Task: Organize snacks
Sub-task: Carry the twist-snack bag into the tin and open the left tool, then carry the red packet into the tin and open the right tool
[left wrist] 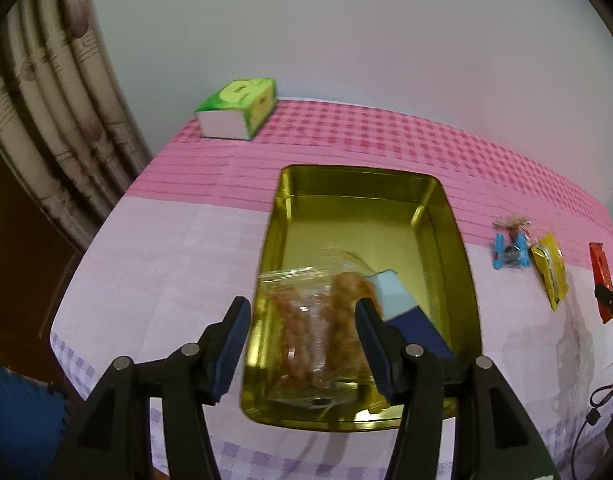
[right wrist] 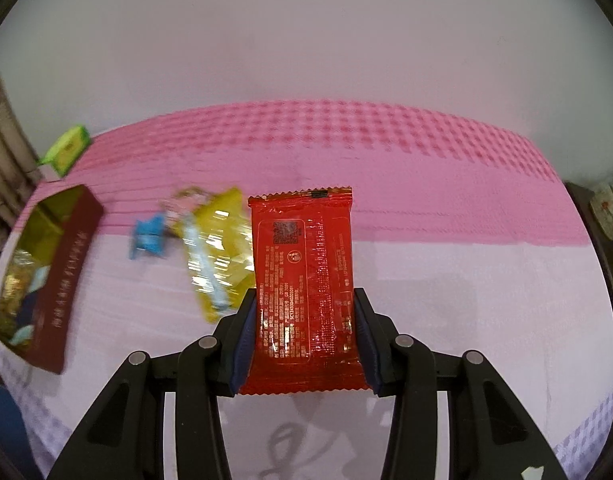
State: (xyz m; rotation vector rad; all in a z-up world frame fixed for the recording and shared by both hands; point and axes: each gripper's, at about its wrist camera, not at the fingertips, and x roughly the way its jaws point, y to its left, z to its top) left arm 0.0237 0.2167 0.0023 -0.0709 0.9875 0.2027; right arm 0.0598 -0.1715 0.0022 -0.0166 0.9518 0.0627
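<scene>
A gold tin (left wrist: 458,248) lies on the pink checked tablecloth; it also shows at the left of the right wrist view (right wrist: 46,220). Inside lie a clear bag of orange snacks (left wrist: 318,320) and a blue and white packet (left wrist: 402,304). My left gripper (left wrist: 302,312) is open above the tin's near end, over the clear bag. My right gripper (right wrist: 304,308) is shut on a red packet (right wrist: 306,272) and holds it above the table. A yellow packet (right wrist: 222,248) and a blue wrapped sweet (right wrist: 148,236) lie between the tin and the red packet.
A green tissue box (left wrist: 238,108) stands at the table's far left corner. A curtain (left wrist: 46,120) hangs to the left. A dark cable (left wrist: 590,412) hangs at the table's right front edge. A wall stands behind the table.
</scene>
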